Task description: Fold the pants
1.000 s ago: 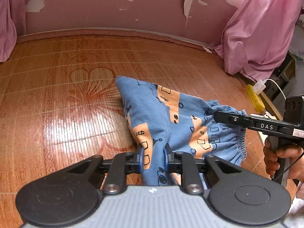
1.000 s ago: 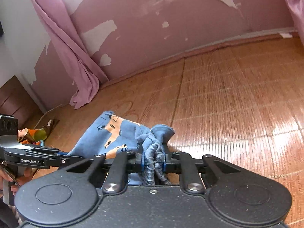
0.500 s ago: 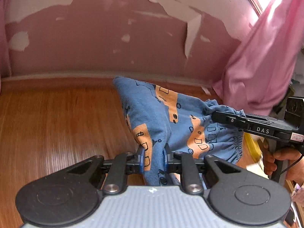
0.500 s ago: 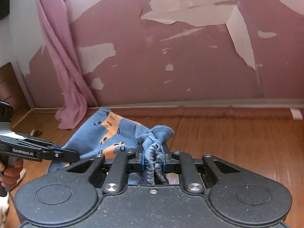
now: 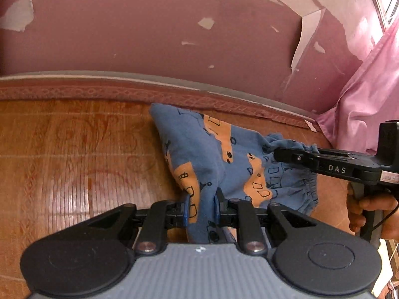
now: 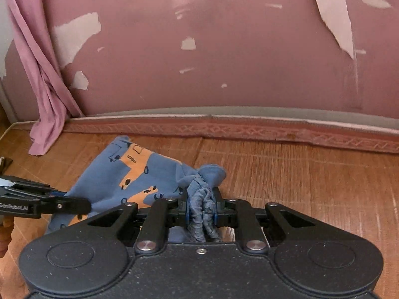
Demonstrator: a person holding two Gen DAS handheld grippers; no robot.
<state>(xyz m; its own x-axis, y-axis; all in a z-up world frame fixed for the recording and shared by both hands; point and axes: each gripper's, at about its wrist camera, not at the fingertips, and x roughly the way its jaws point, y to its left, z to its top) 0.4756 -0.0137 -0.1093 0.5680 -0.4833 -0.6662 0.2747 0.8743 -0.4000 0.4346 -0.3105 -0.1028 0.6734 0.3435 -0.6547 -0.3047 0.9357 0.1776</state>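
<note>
— What is shown around the work?

— Peeling pink wall (image 5: 149, 25) is seen behind a glossy bamboo mat (image 5: 74, 162), with a pink curtain (image 5: 361, 94) at the right of the left wrist view.

— Where are the pants?

— Blue pants (image 5: 199, 149) with orange patches are held up between both tools, the far corner seemingly near or on the mat; contact cannot be confirmed.

— How are they gripped, left to right?

— The left gripper (image 5: 200, 208) is clenched on a fold of printed cloth. The right gripper (image 6: 201, 209) is clamped on a bunched wad of the gathered waistband (image 6: 207, 174); a hand (image 5: 369, 211) is seen on its handle.

— Why held so?

— Two ends are probably pinched so the cloth hangs taut and can be laid flat for a fold.
</note>
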